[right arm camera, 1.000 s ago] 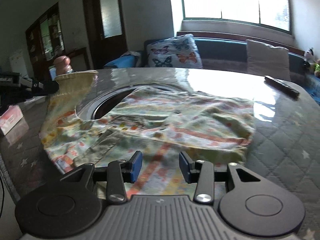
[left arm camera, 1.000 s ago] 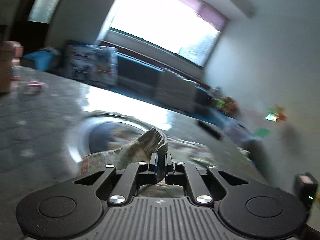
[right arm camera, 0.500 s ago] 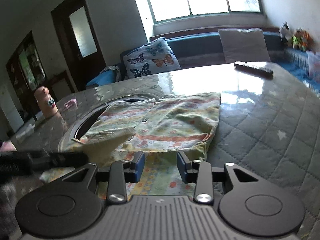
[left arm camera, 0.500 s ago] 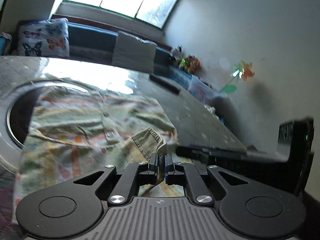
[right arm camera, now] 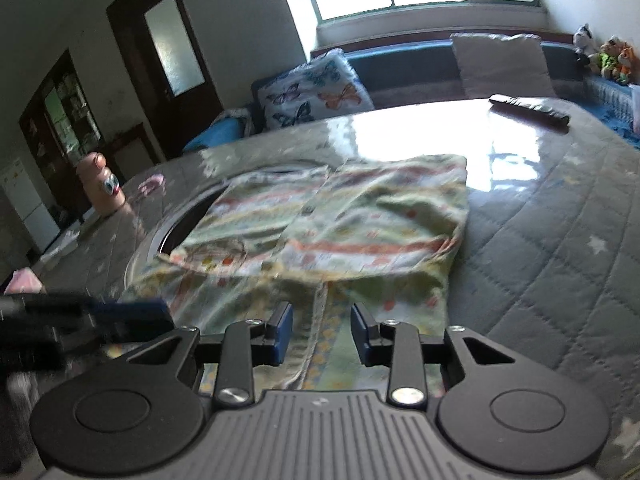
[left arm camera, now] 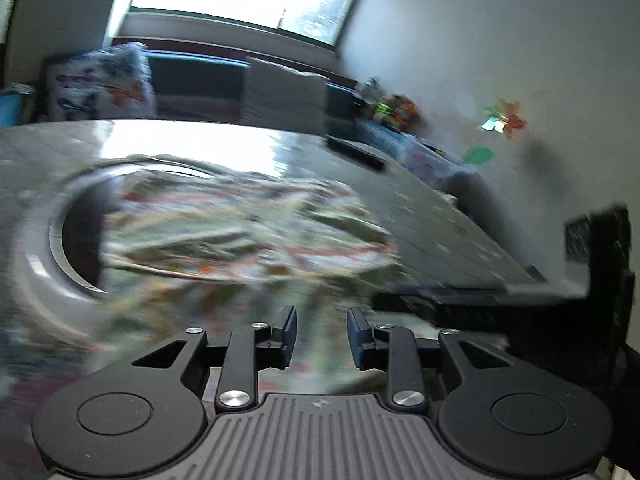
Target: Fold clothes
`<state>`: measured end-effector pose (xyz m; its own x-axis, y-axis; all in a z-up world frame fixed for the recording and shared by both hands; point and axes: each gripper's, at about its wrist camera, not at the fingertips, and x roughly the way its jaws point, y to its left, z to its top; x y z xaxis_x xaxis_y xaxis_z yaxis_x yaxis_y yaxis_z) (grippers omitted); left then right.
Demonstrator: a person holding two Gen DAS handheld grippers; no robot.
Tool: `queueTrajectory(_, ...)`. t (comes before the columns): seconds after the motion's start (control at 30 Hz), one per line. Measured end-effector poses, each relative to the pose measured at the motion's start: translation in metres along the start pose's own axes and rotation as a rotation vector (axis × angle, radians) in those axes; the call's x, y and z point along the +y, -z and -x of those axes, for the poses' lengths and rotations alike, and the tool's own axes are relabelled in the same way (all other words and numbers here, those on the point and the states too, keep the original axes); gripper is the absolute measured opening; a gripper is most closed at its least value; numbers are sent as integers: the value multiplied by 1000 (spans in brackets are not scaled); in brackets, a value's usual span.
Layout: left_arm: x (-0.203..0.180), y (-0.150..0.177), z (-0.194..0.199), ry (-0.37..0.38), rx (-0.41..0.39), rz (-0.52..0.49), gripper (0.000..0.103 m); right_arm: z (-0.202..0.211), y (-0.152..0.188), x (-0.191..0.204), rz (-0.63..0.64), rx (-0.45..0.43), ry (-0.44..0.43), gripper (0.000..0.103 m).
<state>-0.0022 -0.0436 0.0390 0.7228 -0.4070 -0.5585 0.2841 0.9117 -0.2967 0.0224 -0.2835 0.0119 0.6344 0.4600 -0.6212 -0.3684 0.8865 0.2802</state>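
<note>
Right wrist view shows the printed shirt [right arm camera: 332, 236] lying partly folded on the quilted table [right arm camera: 560, 248], just beyond the right gripper [right arm camera: 321, 332]. Both it and the left gripper [left arm camera: 322, 334] are spread and empty, probably to choose a new edge.

The left gripper [left arm camera: 322, 333] has its blue-padded jaws spread apart with nothing between them, pointing forward and slightly down. The right gripper [right arm camera: 321, 331] is also parted and empty, level and low. From the right wrist view, the left gripper [right arm camera: 120, 316] reaches in from the left edge, blurred.
</note>
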Motion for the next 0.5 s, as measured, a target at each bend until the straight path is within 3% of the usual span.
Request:
queueTrajectory(0.2,43,-2,14,-159,-32,46,36,-16,4,10,20,23,4,24)
queueTrajectory(0.33,64,0,19,-233,-35,74,36,-16,4,16,41,15,28,8)
queueTrajectory(0.5,83,5,22,-294,-26,91,36,1,-4,24,81,-39,57,7)
